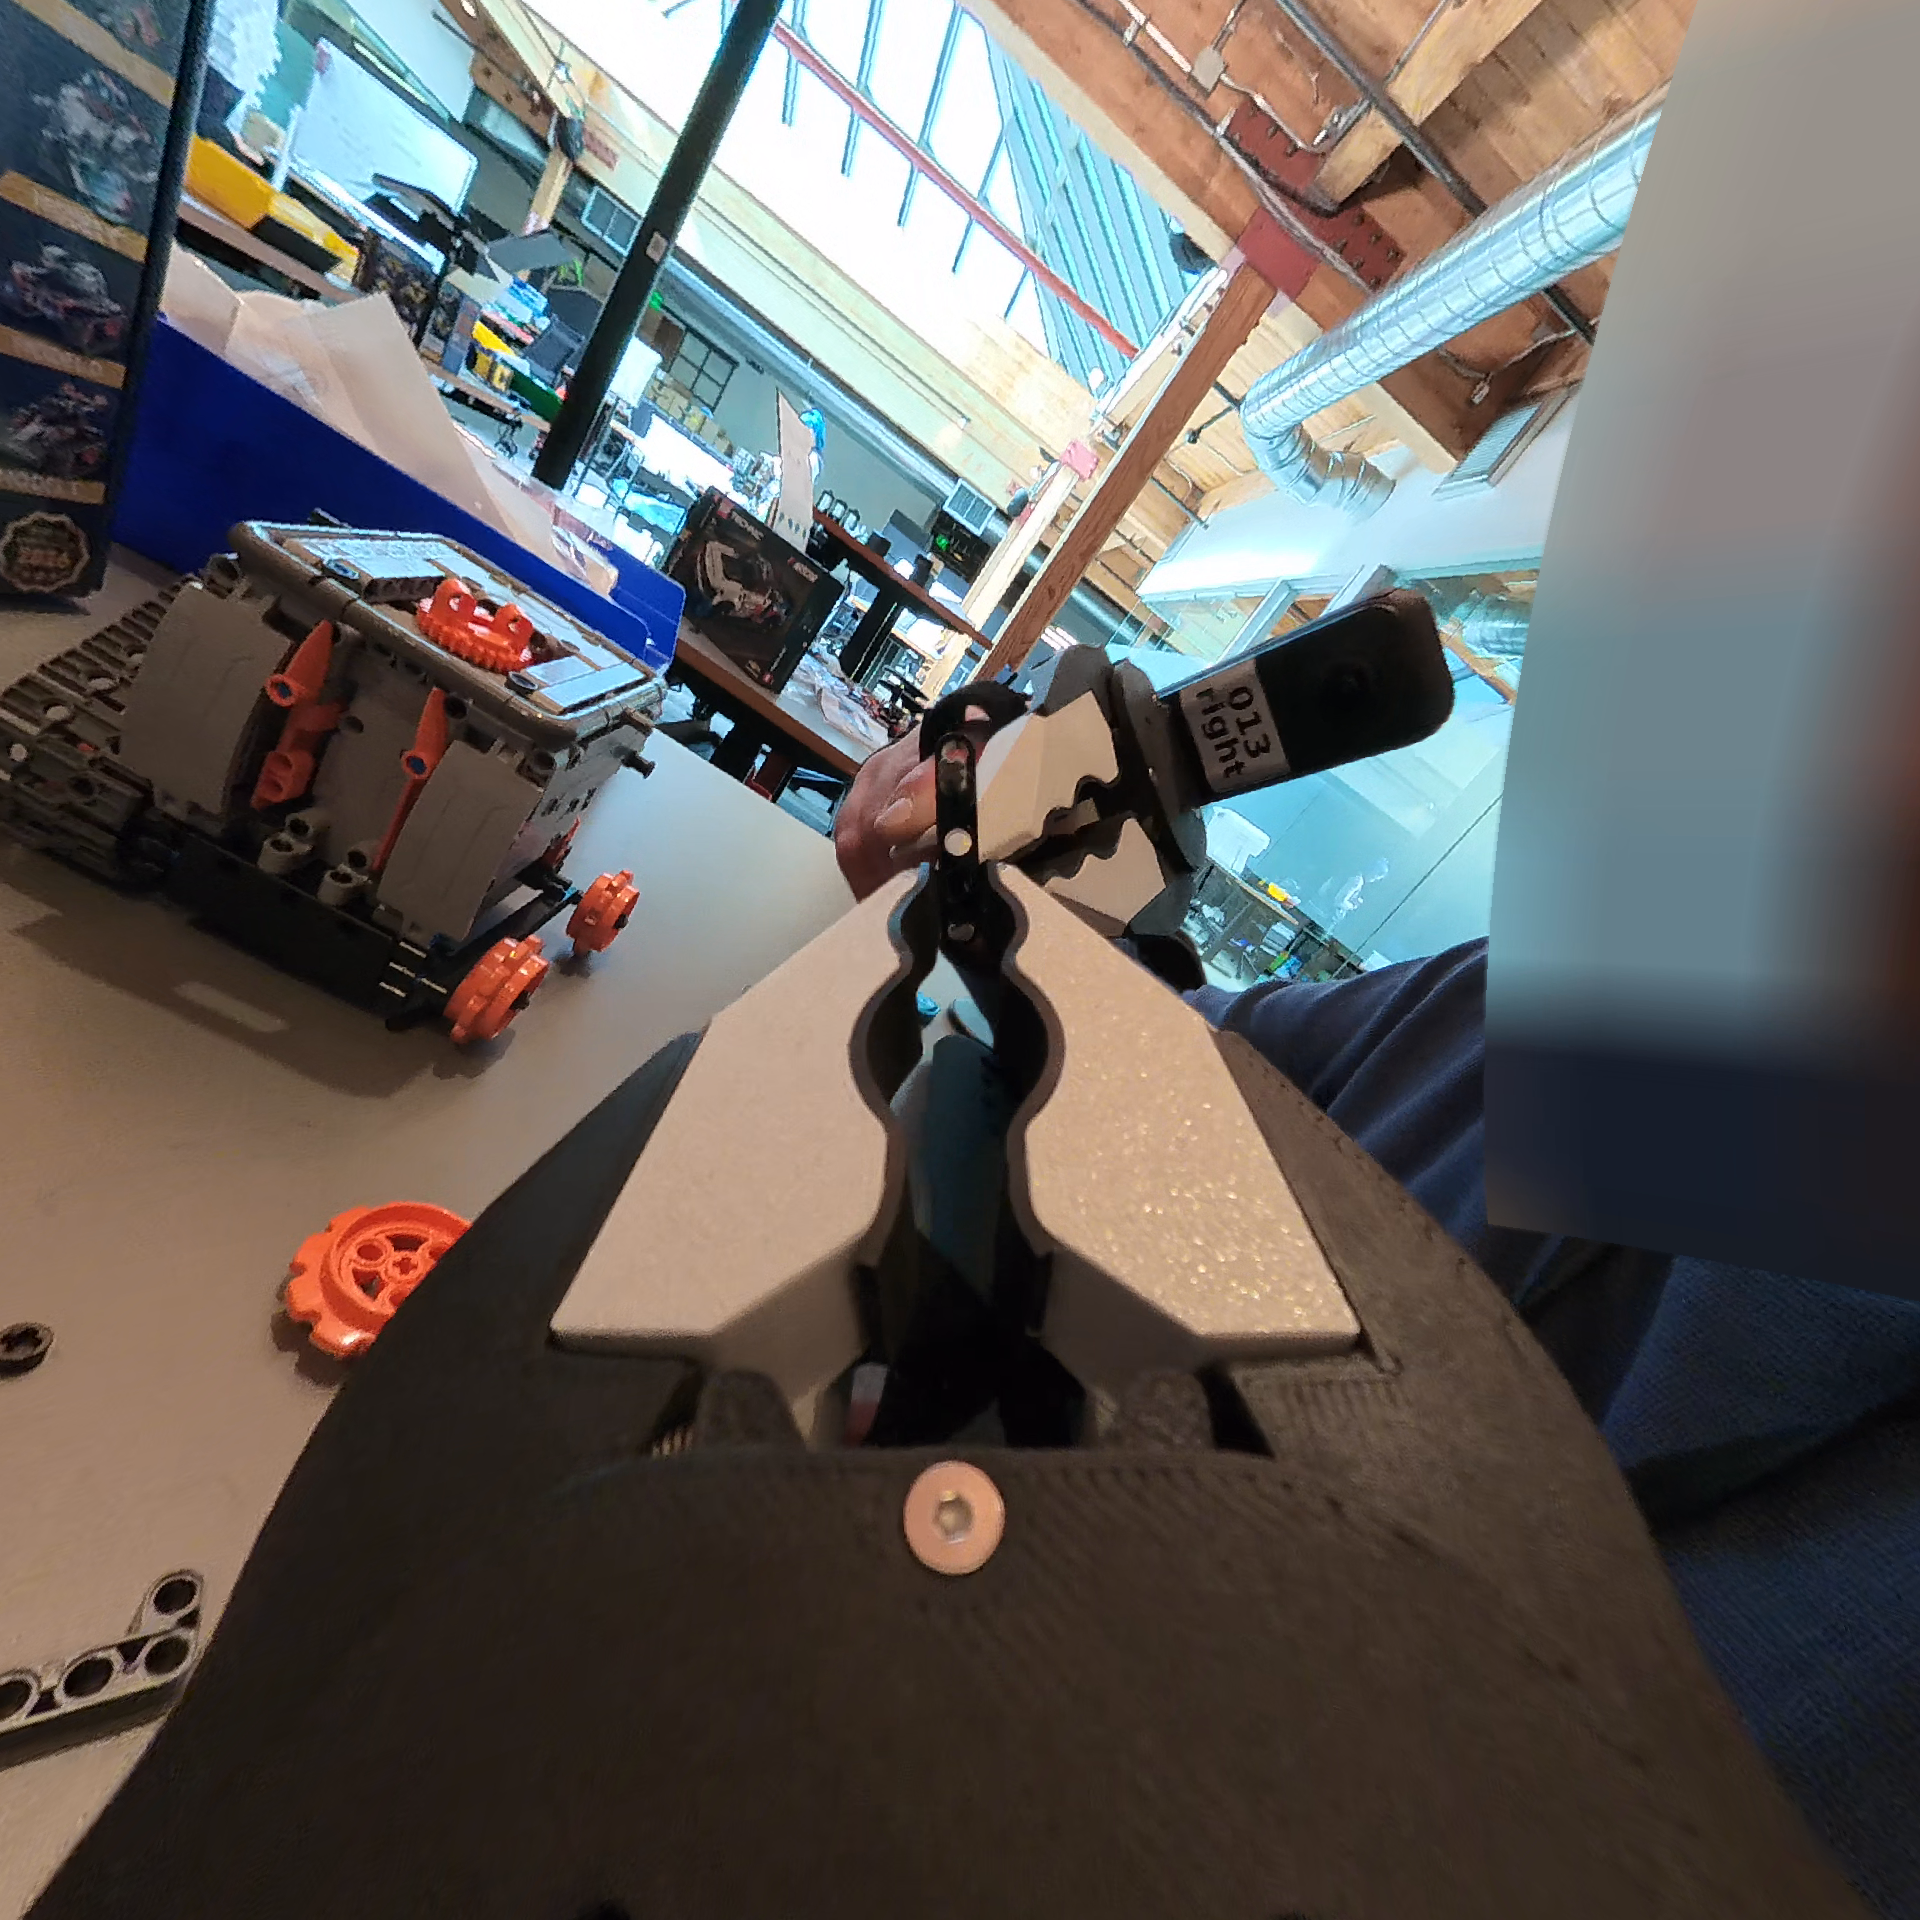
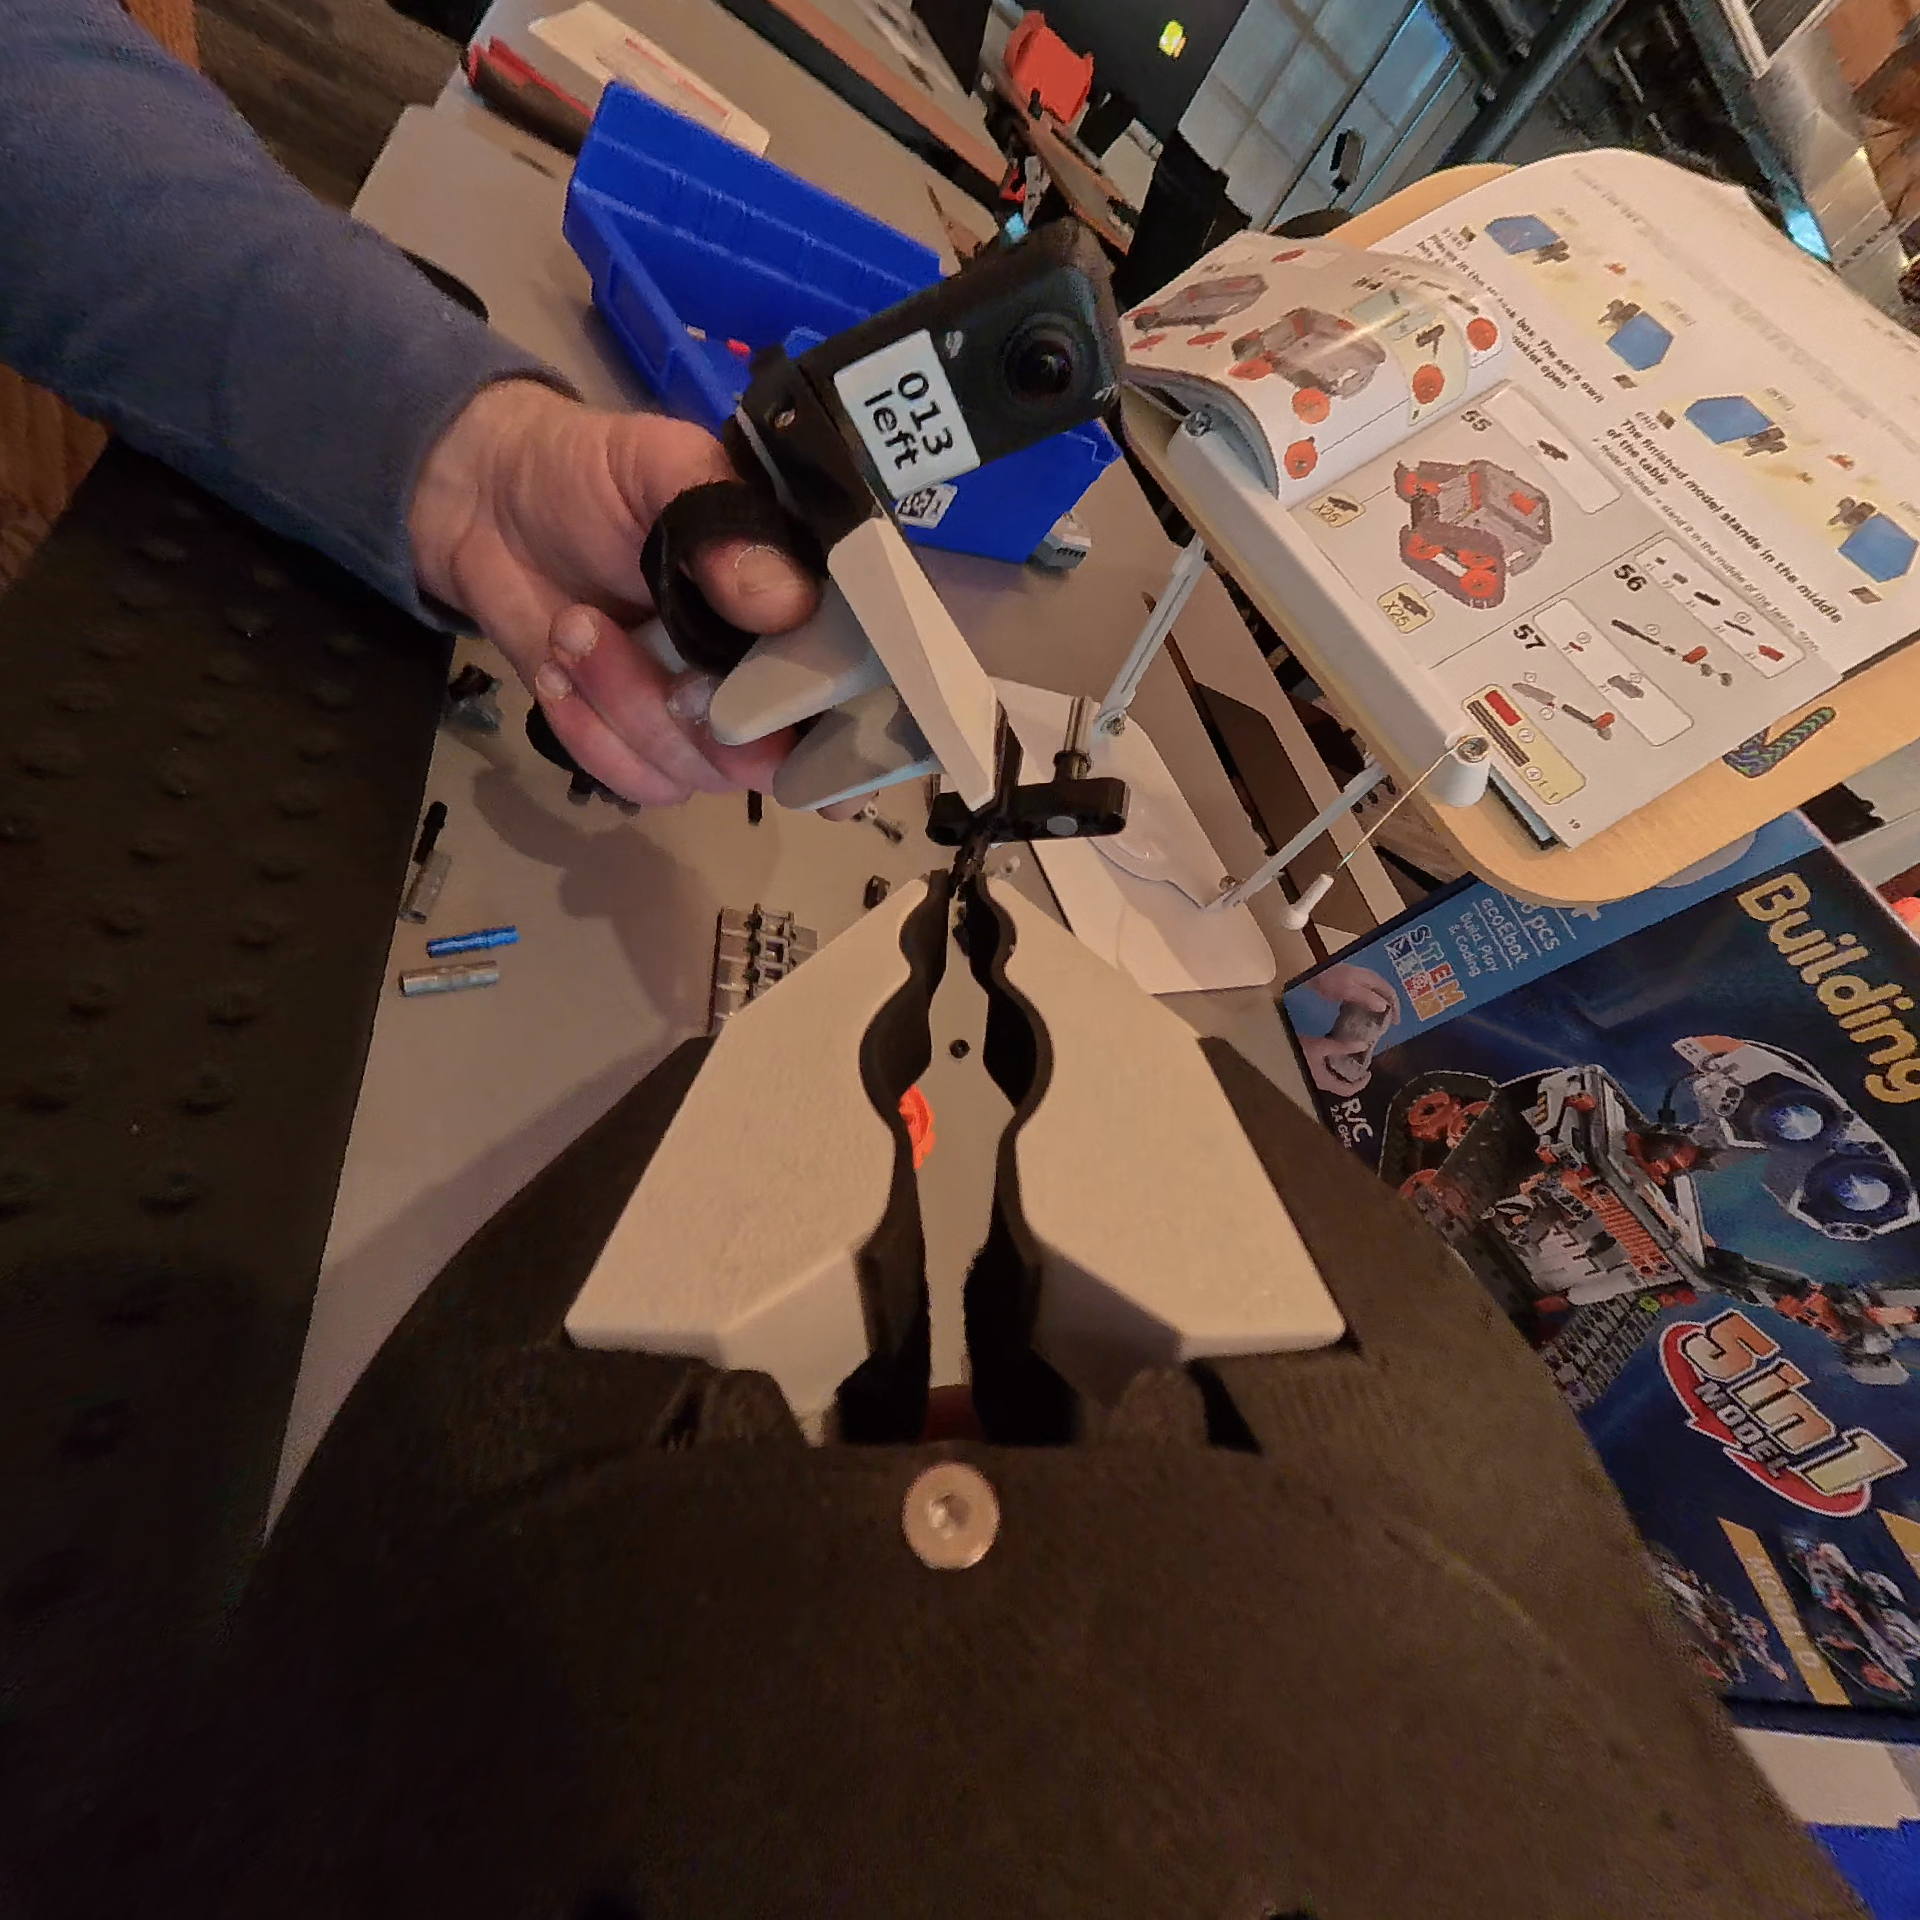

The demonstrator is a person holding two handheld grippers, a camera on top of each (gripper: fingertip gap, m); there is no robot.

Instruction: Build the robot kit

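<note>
While both of your tools met mid-frame, your left tool (image 1: 961, 914) and right tool (image 2: 966, 904) were each clamped on one small black beam (image 1: 956, 821); the tracked model (image 1: 332, 748), upper left on the worktop (image 1: 187, 1122), looked largely built.

Tight between us, looser over the near table

We meet tip to tip over the table (image 2: 499, 1091), both pinching one black beam (image 1: 956, 821) — no gap between us. On the left, the grey-and-orange tracked model (image 1: 332, 748) blocks the way, with the blue bin (image 1: 312, 457) behind it. Loose parts — an orange gear (image 1: 364, 1273), a grey angled beam (image 1: 104, 1662), small pins (image 2: 457, 961) — dot the near tabletop, bare patches between them. To the right, the bookstand (image 2: 1507, 582) overhangs us and the toy box (image 2: 1662, 1195) fills the surface below it.
</note>
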